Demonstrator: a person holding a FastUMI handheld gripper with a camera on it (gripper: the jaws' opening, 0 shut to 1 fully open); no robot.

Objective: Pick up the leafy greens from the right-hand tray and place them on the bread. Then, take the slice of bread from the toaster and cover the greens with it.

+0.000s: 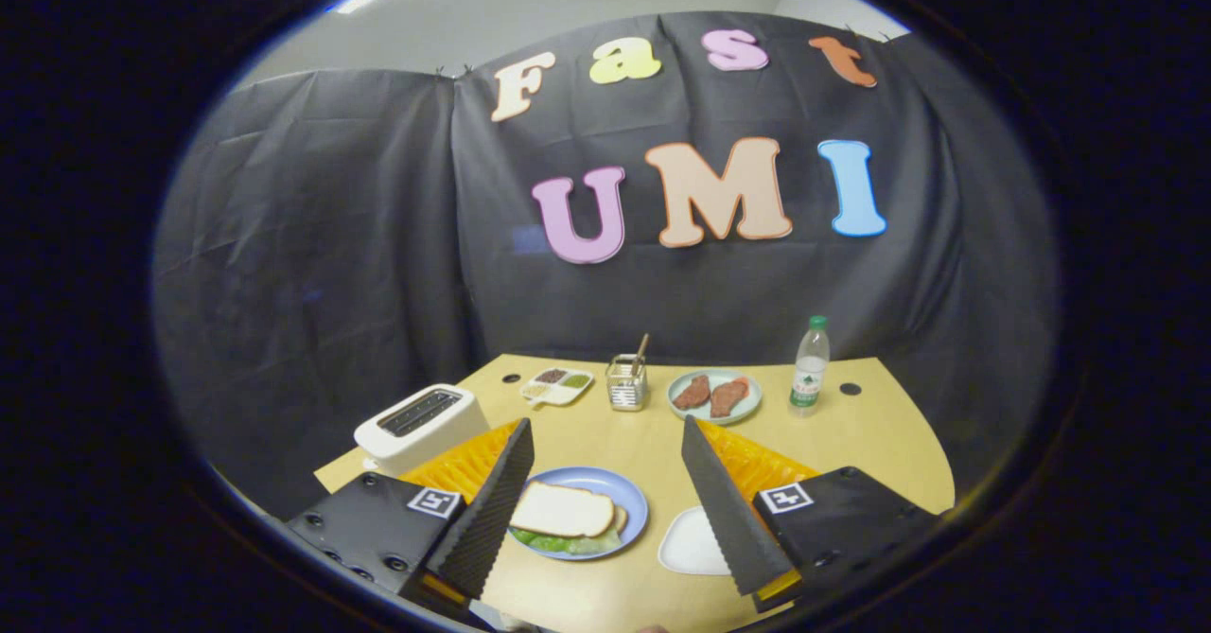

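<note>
Gripper [605, 463]: fingers spread wide, holding nothing, lower centre of the frame above the table [880, 434].
Blue plate [632, 505]: between the fingers; bread slice [563, 510] on top, leafy greens [568, 544] showing under its near edge.
White tray [691, 546]: just right of the plate, by the right finger.
Toaster [421, 425]: left, beyond the left finger.
Far edge, left to right: divided dish [557, 385], wire holder [626, 382], plate of meat [713, 395], water bottle [810, 366].
</note>
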